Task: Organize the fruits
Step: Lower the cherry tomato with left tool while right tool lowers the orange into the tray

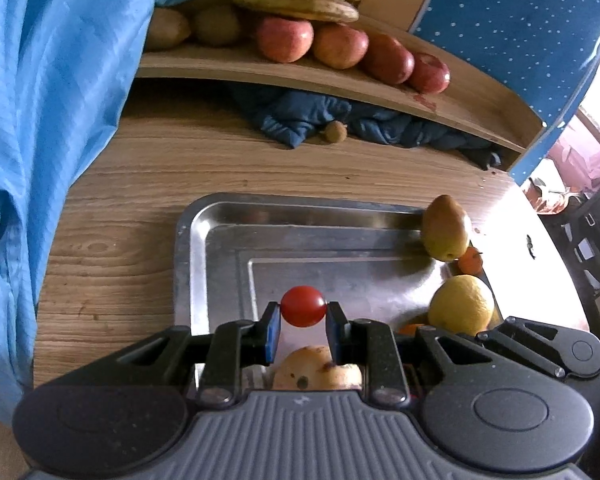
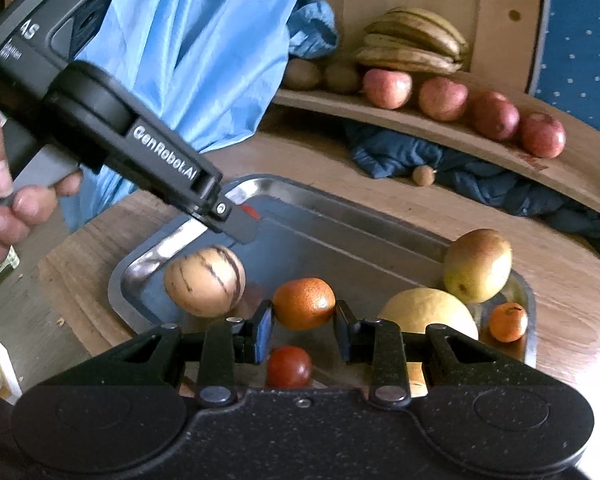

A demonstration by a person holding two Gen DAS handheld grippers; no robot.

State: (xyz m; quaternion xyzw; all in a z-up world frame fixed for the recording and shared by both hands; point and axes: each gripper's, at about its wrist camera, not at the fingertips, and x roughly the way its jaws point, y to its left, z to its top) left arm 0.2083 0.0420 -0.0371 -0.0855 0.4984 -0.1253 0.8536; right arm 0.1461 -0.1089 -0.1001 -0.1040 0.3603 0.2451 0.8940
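My left gripper [image 1: 303,318] is shut on a red cherry tomato [image 1: 303,306] and holds it above the steel tray [image 1: 220,216]. It also shows in the right wrist view [image 2: 244,222] over the tray's far left corner. My right gripper [image 2: 303,322] is shut on an orange tangerine [image 2: 304,303] above the tray [image 2: 340,208]. In the tray lie a striped tan melon [image 2: 204,280], a second red tomato [image 2: 289,366], a yellow lemon [image 2: 428,310], a green-red pear [image 2: 478,264] and a small tangerine [image 2: 508,322].
A curved wooden shelf [image 2: 460,132] behind the tray holds several red apples [image 2: 442,98], bananas [image 2: 412,46] and brown kiwis [image 2: 342,78]. A blue cloth [image 2: 452,168] and a small brown fruit [image 2: 423,175] lie under it. A blue sleeve [image 1: 52,120] hangs on the left.
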